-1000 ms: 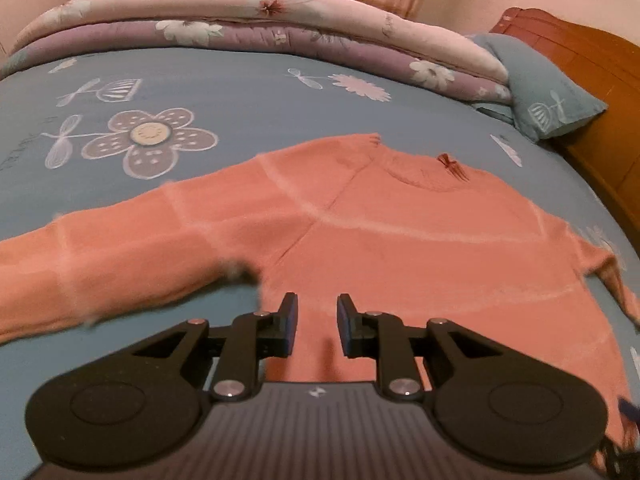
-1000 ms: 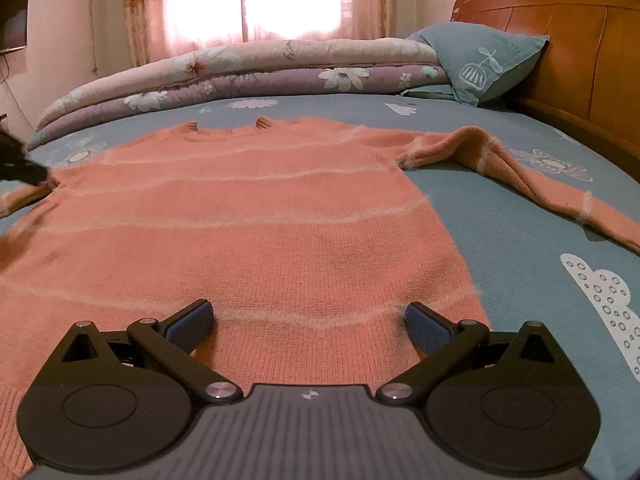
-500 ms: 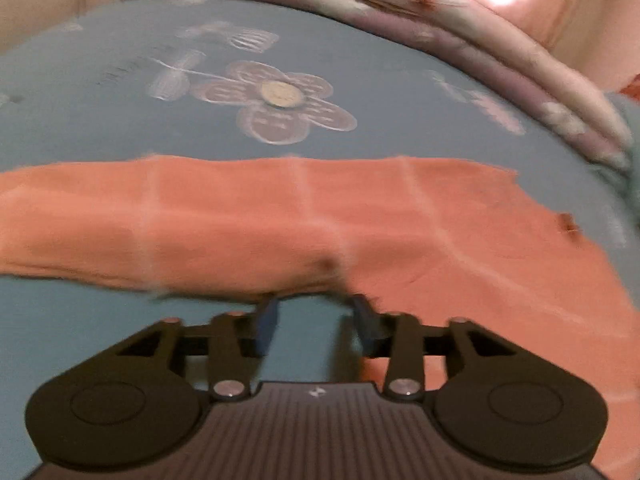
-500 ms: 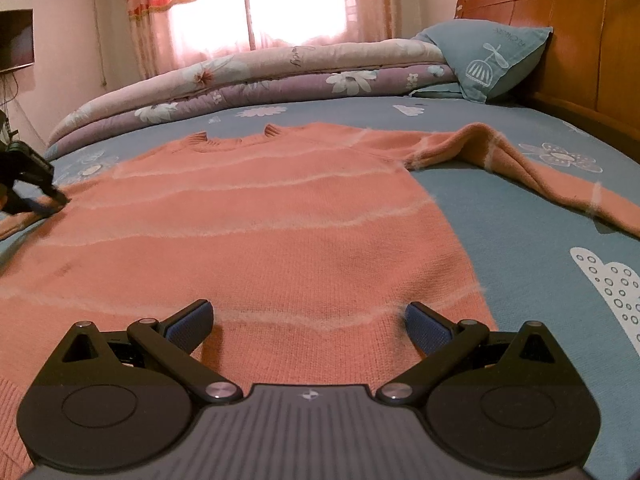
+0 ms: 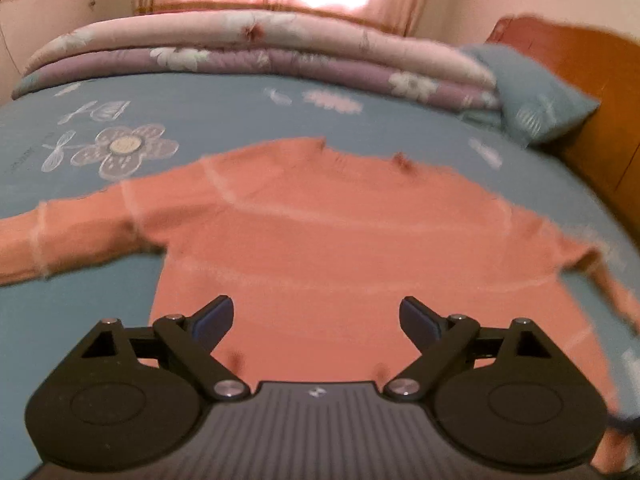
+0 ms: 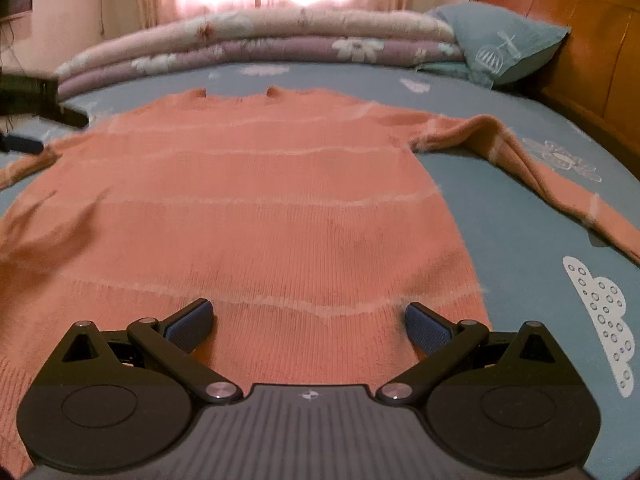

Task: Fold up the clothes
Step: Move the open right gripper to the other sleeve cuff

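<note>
Two claws are hovering over the near hem of an orange sweater (image 6: pixel 256 208), and neither is gripping anything: the left claw (image 5: pixel 316 316) is opening, its jaws spreading wide with only flat knit showing beneath the gap, and the right claw (image 6: pixel 308 320) is standing wide apart above the hem. The sweater is lying spread face-up on the bed (image 6: pixel 532 248), collar toward the window, body smoothed flat. The folding itself looks barely begun, as I judge it: no fold is showing in the body, the left sleeve (image 5: pixel 60 240) is stretching straight out to the side, and the right sleeve (image 6: pixel 540 184) is trailing outward with a soft ridge near the shoulder. Both sleeves and the body are waiting to be folded in. The knit is looking thick and fuzzy, ribbed at the hem, crossed by pale thin stripes. The bed sheet is smooth blue cotton printed with white flowers, and a rolled floral quilt (image 6: pixel 260 36) is lying behind, beside a blue pillow (image 6: pixel 504 44) against the wooden headboard (image 6: pixel 592 40).
</note>
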The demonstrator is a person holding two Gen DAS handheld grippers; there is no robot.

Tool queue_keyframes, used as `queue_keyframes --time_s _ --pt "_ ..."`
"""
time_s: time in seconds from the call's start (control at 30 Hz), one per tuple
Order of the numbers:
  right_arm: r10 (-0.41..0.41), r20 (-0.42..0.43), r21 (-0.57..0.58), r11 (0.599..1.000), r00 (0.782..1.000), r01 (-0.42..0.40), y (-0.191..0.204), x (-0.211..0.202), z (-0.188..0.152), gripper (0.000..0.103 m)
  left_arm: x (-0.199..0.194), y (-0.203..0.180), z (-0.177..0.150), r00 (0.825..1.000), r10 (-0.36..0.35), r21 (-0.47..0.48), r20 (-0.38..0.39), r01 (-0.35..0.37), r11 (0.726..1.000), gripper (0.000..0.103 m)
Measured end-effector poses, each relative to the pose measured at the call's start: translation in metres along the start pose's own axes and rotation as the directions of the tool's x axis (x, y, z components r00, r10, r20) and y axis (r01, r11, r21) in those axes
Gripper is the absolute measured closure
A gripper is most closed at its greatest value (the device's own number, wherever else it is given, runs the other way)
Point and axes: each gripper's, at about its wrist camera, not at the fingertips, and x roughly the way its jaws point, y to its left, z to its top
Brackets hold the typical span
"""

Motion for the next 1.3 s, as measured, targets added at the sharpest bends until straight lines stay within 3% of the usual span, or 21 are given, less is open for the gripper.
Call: queue_keyframes --time_s 0.17,0.27,0.33,0.43,0.57,0.7,0.9,0.97,1.0,1.07,1.1,1.13,1.2,1.3 --pt "-0.114 -0.098 -0.088 0.991 0.989 0.105 0.014 -0.001 0.021 0.000 0.015 0.007 -0.027 0.997 0.059 0.049 -0.040 -0.057 0.997 0.013" --pt "-0.194 0.001 -0.214 0.958 0.981 0.190 0.035 -0.018 0.037 0.000 0.013 0.008 -0.030 0.997 0.054 0.093 -0.050 -0.049 0.994 0.013" --pt "-0.149 0.069 -0.271 0.949 0.986 0.162 0.052 -0.035 0.057 0.000 0.005 0.014 -0.025 0.999 0.037 0.068 -0.020 -0.035 0.997 0.013" --pt "-0.018 0.117 -0.331 0.942 0.993 0.056 0.081 -0.053 0.098 0.000 -0.007 0.030 -0.017 1.000 0.001 -0.013 0.014 -0.001 1.000 0.013" --pt "0.159 0.136 -0.441 0.894 0.978 -0.084 0.132 -0.062 0.162 0.001 -0.016 0.048 -0.009 0.999 -0.008 -0.085 0.043 0.012 0.996 0.012" --pt "0.298 0.101 -0.565 0.803 0.949 -0.192 0.189 -0.043 0.221 0.011 -0.022 0.061 -0.005 0.996 0.048 -0.076 0.070 -0.042 0.996 0.012" --pt "0.411 0.027 -0.625 0.718 0.911 -0.305 0.266 0.021 0.288 0.026 -0.017 0.089 0.002 0.990 0.138 -0.101 0.023 -0.135 0.986 0.012" --pt "0.480 -0.069 -0.676 0.623 0.875 -0.395 0.288 0.057 0.293 0.020 -0.018 0.098 0.003 0.984 0.175 -0.106 0.029 -0.171 0.979 0.012" --pt "0.484 -0.108 -0.715 0.570 0.869 -0.406 0.302 0.079 0.290 0.020 -0.018 0.103 0.004 0.981 0.192 -0.111 0.036 -0.187 0.976 0.012" --pt "0.392 -0.143 -0.769 0.534 0.909 -0.351 0.330 0.118 0.278 0.027 -0.018 0.113 0.005 0.978 0.208 -0.129 0.031 -0.203 0.971 0.012" --pt "0.373 -0.190 -0.767 0.521 0.908 -0.374 0.341 0.136 0.275 0.034 -0.018 0.118 0.005 0.978 0.207 -0.141 0.029 -0.201 0.969 0.012" --pt "0.383 -0.242 -0.748 0.511 0.892 -0.423 0.350 0.152 0.275 0.044 -0.017 0.123 0.005 0.979 0.204 -0.155 0.026 -0.198 0.968 0.012" --pt "0.418 -0.322 -0.726 0.468 0.850 -0.505 0.366 0.178 0.274 0.045 -0.012 0.132 0.004 0.980 0.200 -0.185 0.012 -0.194 0.963 0.012" --pt "0.443 -0.378 -0.745 0.376 0.813 -0.551 0.391 0.199 0.272 0.045 0.000 0.137 0.003 0.978 0.207 -0.189 -0.028 -0.209 0.960 0.012"
